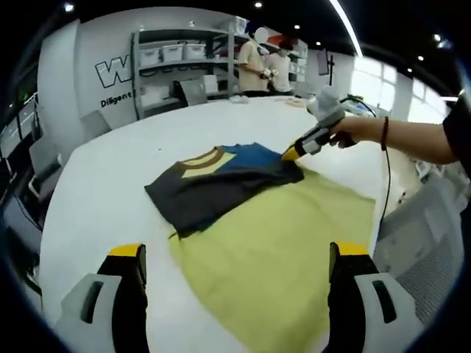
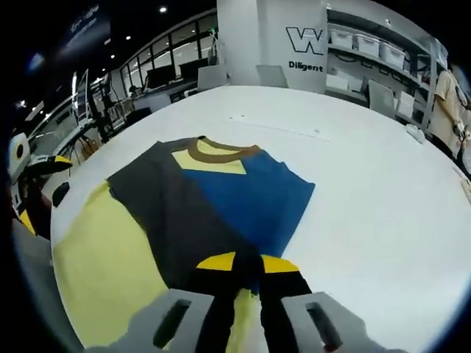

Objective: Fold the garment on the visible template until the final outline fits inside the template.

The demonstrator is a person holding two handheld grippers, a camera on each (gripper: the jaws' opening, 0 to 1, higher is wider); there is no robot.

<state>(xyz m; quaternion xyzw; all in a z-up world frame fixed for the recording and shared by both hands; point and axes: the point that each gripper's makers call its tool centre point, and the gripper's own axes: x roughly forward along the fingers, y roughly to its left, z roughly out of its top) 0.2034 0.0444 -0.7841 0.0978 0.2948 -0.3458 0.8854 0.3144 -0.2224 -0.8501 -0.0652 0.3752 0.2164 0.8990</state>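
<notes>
Spreading across most of both views is a large white bench (image 1: pixel 103 191), and on it lies a yellow-green rectangular template (image 1: pixel 287 250), flat, with one end covered by the garment (image 1: pixel 213 184). The garment is a T-shirt in dark grey, blue and pale yellow with a brown collar (image 2: pixel 221 151); it lies partly folded, the dark grey part lapped over the template's end and the blue part resting on the bare bench beyond it, as the right gripper view shows.

In the left gripper view the left tongs (image 1: pixel 235 276) rise from the bottom edge with their yellow-tipped jaws spread wide apart, hanging above the near part of the template and touching nothing, holding nothing. Coming in from the right of that same view, a person's bare forearm with a dark wristband (image 1: pixel 384 132) carries the right tongs (image 1: pixel 291 153), whose yellow tip meets the garment's edge where blue and dark grey join.

In the right gripper view the right tongs (image 2: pixel 246 266) stand with their jaws pressed together on that hem of the garment, dark cloth pinched between the yellow tips just where the shirt lies over the template.

Farther off, beyond the bench, stands grey shelving (image 1: pixel 176 66) with white bins, a white wall with dark lettering (image 2: pixel 307 48), and two people (image 1: pixel 261 66) standing by the shelves. At the left edge of the right gripper view the left tongs (image 2: pixel 33 173) show small beside the bench.
</notes>
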